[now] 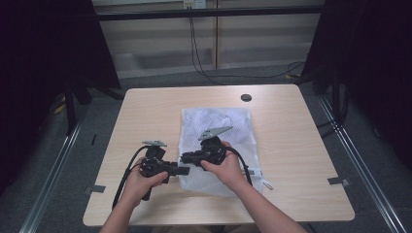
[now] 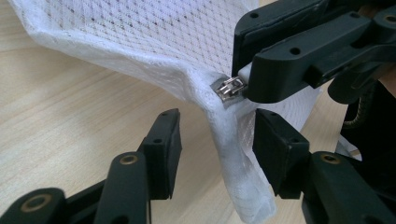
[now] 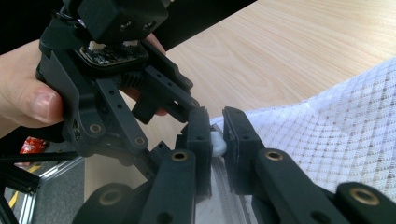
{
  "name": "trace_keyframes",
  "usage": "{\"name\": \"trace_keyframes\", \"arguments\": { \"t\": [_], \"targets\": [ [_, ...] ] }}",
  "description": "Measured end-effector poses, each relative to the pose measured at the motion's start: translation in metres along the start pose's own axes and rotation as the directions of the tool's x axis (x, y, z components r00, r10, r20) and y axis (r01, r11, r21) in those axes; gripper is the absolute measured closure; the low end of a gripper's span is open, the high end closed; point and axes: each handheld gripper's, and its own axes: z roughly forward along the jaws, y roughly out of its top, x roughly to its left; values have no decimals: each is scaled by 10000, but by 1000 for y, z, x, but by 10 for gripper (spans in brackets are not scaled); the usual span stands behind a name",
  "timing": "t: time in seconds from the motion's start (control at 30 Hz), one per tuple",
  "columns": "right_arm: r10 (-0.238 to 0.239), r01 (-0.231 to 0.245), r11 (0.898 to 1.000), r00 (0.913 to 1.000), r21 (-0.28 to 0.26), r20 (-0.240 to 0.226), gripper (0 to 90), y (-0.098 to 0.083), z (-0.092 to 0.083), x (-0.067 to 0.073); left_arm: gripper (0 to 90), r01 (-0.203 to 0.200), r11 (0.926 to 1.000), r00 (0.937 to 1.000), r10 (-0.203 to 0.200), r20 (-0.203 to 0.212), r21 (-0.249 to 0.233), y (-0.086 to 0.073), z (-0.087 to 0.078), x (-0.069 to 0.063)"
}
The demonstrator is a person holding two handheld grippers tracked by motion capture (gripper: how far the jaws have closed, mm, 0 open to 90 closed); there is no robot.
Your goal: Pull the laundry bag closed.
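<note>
Lying flat, white mesh bag [image 1: 216, 145], corner lifted, metal zipper pull [image 2: 231, 88] pinched by right gripper [image 3: 217, 140]

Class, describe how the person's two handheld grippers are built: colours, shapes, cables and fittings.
Both the left gripper and right gripper are matte black, with flat rectangular jaws on linkage arms joined by brass-coloured pivot rivets. Each carries a grey three-cornered plate on top and trails a black cable. The forearms are bare, with no sleeves in view.
</note>
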Motion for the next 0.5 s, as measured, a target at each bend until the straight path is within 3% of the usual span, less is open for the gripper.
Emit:
{"name": "trace_keyframes", "arguments": {
  "t": [0.23, 0.5],
  "targets": [
    [-4, 3, 10000, 10000, -35, -26, 819, 0, 0, 0, 563, 331, 9992, 9989, -324, 340, -208, 1, 4, 1],
    [-62, 63, 9999, 10000, -89, 16, 819, 1, 0, 1, 614, 218, 9997, 9985, -210, 498, -145, 1, 9, 0]
  ]
}}
